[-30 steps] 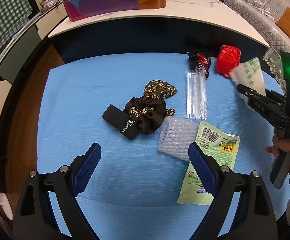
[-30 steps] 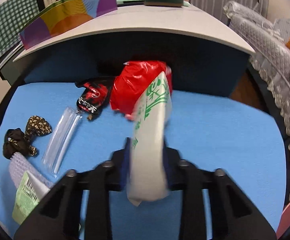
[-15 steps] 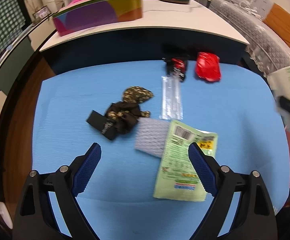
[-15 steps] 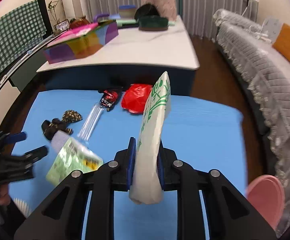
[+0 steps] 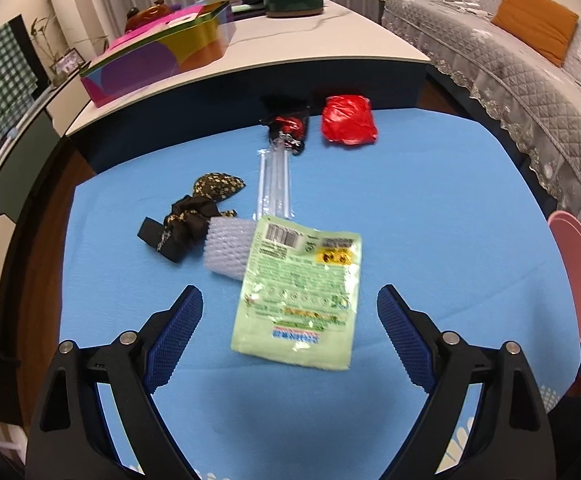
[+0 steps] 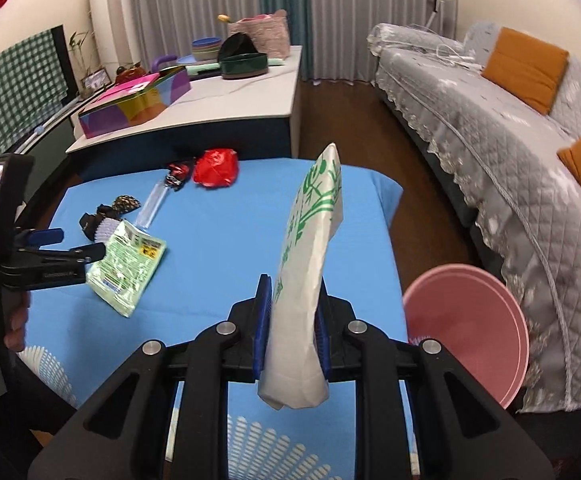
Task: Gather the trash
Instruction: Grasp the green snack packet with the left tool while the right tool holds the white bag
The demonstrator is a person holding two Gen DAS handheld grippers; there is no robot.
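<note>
Left wrist: one green packet [image 5: 304, 296], one red bag [image 5: 348, 125].

Grey curtains [image 6: 218, 8] cover the far wall. A grey quilted sofa [image 6: 502, 152] with orange cushions [image 6: 524, 68] lines the right side. Dark wood floor [image 6: 350, 120]. White-topped counter [image 6: 246, 96] behind.

No text can be read; the green packet [image 5: 300, 296] bears a barcode and blurred print.
</note>
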